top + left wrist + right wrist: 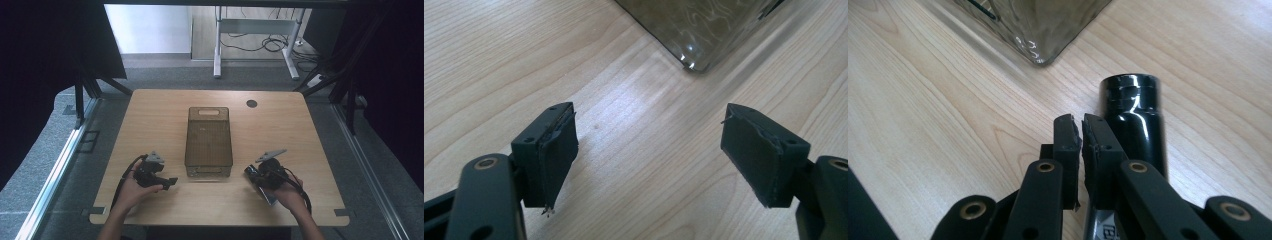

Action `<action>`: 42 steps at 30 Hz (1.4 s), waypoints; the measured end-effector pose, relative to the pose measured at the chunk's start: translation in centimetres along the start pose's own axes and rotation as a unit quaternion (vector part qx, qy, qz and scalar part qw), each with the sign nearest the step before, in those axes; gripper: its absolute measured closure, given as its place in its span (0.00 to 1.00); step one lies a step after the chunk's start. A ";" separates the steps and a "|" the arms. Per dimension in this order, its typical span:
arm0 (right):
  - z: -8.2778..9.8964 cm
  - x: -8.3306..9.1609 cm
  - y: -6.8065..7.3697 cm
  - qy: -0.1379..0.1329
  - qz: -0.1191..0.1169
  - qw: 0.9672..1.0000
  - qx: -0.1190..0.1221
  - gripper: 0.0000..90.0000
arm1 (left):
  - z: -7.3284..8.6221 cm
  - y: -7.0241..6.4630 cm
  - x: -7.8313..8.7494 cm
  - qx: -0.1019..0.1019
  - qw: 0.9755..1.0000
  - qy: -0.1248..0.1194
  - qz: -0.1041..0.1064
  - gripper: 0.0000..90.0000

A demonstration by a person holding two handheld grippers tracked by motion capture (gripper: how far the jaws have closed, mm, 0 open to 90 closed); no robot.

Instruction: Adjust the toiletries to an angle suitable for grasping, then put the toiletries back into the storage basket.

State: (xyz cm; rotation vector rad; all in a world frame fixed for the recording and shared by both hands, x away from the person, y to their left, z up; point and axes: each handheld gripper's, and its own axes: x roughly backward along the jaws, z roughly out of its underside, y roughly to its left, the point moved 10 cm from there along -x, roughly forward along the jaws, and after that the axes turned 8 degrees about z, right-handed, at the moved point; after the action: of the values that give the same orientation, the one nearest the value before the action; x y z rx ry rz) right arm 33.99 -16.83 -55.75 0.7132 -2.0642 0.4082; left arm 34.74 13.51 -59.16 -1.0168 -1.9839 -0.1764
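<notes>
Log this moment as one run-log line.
left gripper: open, empty | right gripper: nearly shut, empty, above black cylinder | bin: mid-table, between grippers

Tongs (649,150) spread wide, nothing between the two black pads (555,150), hovering just above the pale wood counter (499,60). Ahead, near the top edge: a rounded corner of a smoky see-through bin (694,25), resting on the counter, apart from the tongs.

Smoky translucent bin (208,142), pale woodgrain table (150,120)
</notes>
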 end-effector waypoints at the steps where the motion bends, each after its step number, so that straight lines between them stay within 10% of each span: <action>1: 0.0 0.0 0.0 0.000 0.000 1.000 0.000 0.94 | 0.0 -0.1 0.0 0.000 1.000 0.000 0.000 0.26; 15: 0.2 1.6 -2.5 0.002 0.046 0.999 -0.021 0.46 | 0.0 -0.1 -0.2 -0.001 1.000 0.003 0.002 0.26; 42: 2.5 -1.6 -3.1 0.118 0.069 0.991 -0.014 0.36 | -0.1 -0.1 0.1 0.000 1.000 -0.001 0.008 0.26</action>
State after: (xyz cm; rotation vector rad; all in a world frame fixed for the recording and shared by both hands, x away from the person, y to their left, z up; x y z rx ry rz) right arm 35.02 -20.03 -58.36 0.4828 -1.8967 0.5155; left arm 34.72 13.46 -59.02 -1.0332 -1.9761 -0.1668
